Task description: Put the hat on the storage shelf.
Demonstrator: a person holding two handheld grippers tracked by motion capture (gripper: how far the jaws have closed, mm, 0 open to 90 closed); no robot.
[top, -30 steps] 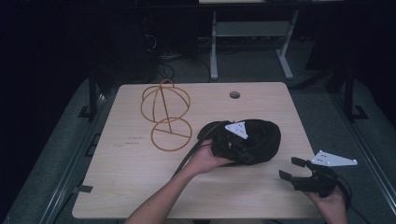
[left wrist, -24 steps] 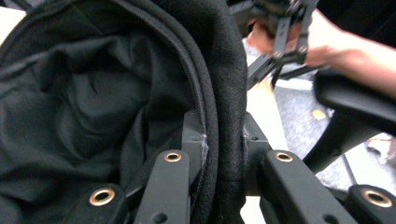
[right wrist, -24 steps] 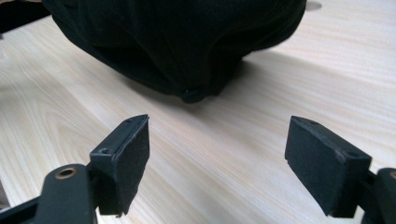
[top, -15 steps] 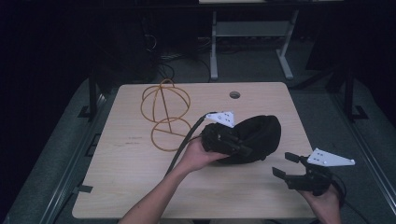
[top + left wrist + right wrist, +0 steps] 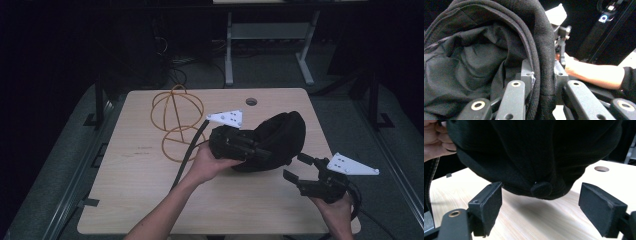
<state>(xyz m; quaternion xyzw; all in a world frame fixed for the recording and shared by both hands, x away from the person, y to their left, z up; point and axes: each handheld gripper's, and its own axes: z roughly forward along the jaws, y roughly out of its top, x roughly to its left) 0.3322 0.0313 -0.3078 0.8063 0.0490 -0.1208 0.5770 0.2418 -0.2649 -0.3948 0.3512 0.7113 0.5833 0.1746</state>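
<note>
My left gripper (image 5: 252,149) is shut on the rim of a black cap (image 5: 281,136) and holds it clear of the wooden table (image 5: 135,190). In the left gripper view the jaws (image 5: 541,75) pinch the cap's edge, and the cap's lining (image 5: 474,57) spreads out to the left. To the right of the cap, my right gripper (image 5: 295,166) is open and points at it. In the right gripper view the pads (image 5: 489,205) stand wide apart around nothing, just below the cap's crown (image 5: 536,152) and its top button (image 5: 541,190).
An orange wire stand (image 5: 177,117) made of hoops sits at the back left of the table. A round hole (image 5: 251,101) is cut near the far edge. Dark floor and a metal frame lie beyond the table.
The left hand has lifted the cap off the table and tipped it up. The right gripper has risen and come a little closer to the cap, still open.
</note>
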